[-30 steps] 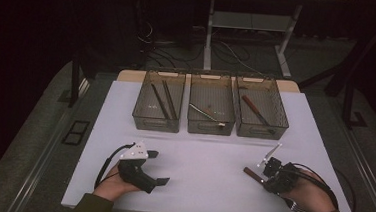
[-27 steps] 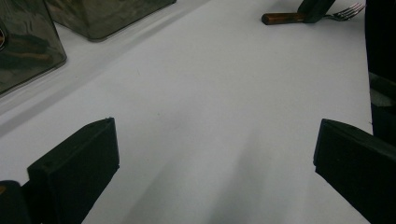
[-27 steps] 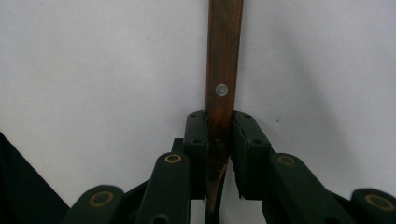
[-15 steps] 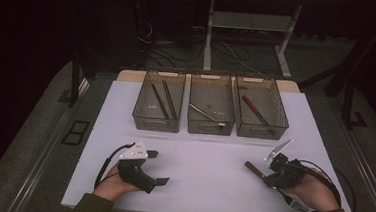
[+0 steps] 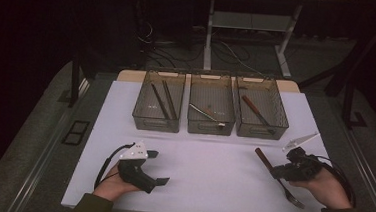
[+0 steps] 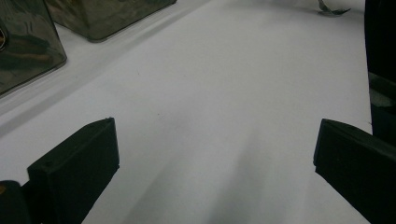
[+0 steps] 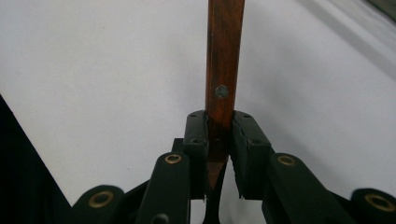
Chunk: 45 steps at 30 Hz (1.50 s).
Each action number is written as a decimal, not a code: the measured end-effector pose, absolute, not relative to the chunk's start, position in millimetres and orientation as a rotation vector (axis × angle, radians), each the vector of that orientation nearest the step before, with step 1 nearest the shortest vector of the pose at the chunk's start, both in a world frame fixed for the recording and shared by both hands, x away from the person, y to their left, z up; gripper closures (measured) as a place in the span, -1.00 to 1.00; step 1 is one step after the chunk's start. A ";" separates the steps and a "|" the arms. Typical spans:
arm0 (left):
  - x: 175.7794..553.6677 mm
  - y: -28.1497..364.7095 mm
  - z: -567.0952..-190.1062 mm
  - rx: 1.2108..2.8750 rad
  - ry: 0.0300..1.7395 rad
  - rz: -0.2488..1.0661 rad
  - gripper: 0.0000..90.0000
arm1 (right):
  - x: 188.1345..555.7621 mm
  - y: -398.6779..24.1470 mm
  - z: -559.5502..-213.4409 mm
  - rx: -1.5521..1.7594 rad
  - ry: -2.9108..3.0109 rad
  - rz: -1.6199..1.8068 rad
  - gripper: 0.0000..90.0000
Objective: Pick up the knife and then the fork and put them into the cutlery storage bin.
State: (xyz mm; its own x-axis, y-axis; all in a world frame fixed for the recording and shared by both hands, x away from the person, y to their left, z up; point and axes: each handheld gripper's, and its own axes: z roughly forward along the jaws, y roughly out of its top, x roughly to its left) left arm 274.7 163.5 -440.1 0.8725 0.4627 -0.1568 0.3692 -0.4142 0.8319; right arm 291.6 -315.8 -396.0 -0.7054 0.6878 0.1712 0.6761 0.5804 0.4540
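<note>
The fork (image 5: 281, 178) has a smooth brown wooden handle with a metal rivet and shiny metal tines; the table (image 5: 211, 168) is matt white; the bins (image 5: 209, 127) are translucent plastic.

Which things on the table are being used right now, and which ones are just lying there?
In use:
- wooden-handled fork, clamped by its handle
- right gripper, shut on it
- three bins, probably where cutlery gets sorted

Just lying there:
- chopsticks in the left bin
- cutlery in the middle bin
- wooden-handled piece in the right bin
- left gripper, open and holding nothing
</note>
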 end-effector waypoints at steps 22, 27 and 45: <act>274.5 163.3 -440.0 2.045 0.607 0.118 -1.00 | 300.7 -340.6 -370.1 1.258 2.574 0.986 0.72; 274.5 163.3 -440.0 2.044 0.608 0.119 -1.00 | 306.7 -343.1 -362.4 1.259 2.520 1.016 0.72; 274.1 163.2 -440.0 2.045 0.602 0.121 -1.00 | 331.8 -344.1 -337.5 1.268 2.360 1.136 0.72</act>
State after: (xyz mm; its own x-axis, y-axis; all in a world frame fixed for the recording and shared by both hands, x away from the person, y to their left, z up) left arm 274.1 163.2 -440.0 0.8729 0.4627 -0.1548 0.3669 -0.4131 0.8335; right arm 331.8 -344.1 -337.5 -0.5987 0.7869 0.1495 0.6075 0.3244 0.7250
